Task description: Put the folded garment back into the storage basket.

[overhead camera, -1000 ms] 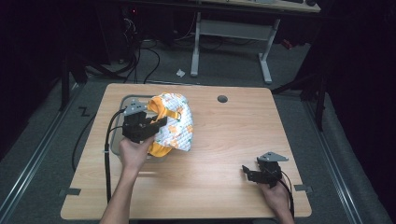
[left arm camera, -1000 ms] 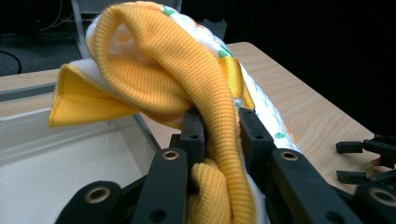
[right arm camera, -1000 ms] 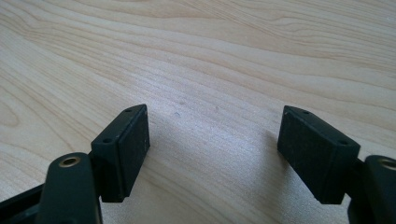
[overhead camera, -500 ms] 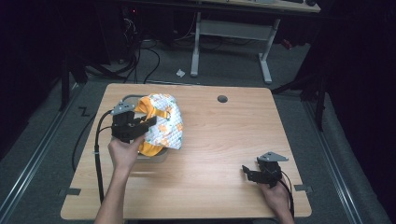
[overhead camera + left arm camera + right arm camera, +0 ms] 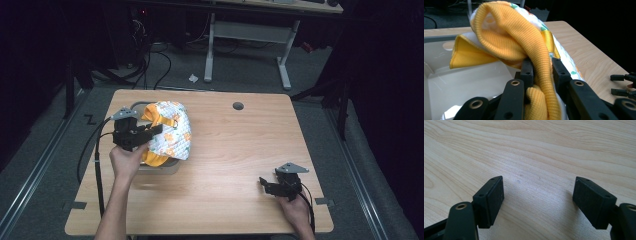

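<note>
High view: a light wooden counter [image 5: 225,165] stands on a grey floor, with a round cable hole [image 5: 238,106] near its far edge. A white tray [image 5: 167,166] sits at the counter's left side. Over it hangs a bundled cloth [image 5: 170,132], white with orange and green print on the outside and plain orange knit on the inside; part of it overhangs the tray's right rim toward the counter.

Left tongs [image 5: 150,131] are clamped on the cloth, held by the person's left hand [image 5: 126,159], with a black cable [image 5: 97,165] trailing back off the counter's near-left side. In the left gripper view, a thick fold of the orange knit [image 5: 541,75] runs down between the 2 black jaws, both pressed against it, and the white tray interior [image 5: 461,85] lies below and to the left.

Right tongs [image 5: 265,185] rest low at the counter's near-right side in the person's right hand [image 5: 295,210], well apart from the cloth. In the right gripper view the 2 jaws stand wide apart with nothing but bare wood [image 5: 536,157] between them.
</note>
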The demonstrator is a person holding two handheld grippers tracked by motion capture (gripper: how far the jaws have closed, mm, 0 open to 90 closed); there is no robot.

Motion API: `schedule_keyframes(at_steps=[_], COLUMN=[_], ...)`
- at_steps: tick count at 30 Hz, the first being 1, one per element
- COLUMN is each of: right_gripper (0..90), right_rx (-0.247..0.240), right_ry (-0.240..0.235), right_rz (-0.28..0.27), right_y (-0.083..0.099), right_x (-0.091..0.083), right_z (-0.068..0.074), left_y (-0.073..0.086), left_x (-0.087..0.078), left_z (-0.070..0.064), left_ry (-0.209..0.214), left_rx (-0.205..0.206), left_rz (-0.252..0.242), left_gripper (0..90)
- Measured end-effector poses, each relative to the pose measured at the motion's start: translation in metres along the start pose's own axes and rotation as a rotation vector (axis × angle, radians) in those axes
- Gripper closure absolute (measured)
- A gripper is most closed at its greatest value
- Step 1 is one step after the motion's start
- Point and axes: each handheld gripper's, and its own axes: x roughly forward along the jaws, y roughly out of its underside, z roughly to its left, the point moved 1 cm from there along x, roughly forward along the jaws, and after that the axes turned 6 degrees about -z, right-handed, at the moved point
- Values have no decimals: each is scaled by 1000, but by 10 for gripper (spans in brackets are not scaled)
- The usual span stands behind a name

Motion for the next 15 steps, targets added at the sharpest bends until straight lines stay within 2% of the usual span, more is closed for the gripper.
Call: schedule_keyframes(at_steps=[6, 15], right_gripper=[252, 252], right_rx=[1, 1], right_ry=[-1, 1], right_rz=[1, 1], right_y=[0, 0], right_x=[0, 0], right_z=[0, 0], left_y=[4, 7], left_x=[2, 7], left_z=[8, 20], left_ry=[-9, -50], left_rx=[-10, -8], left_rz=[12, 55], left_gripper=[748, 747])
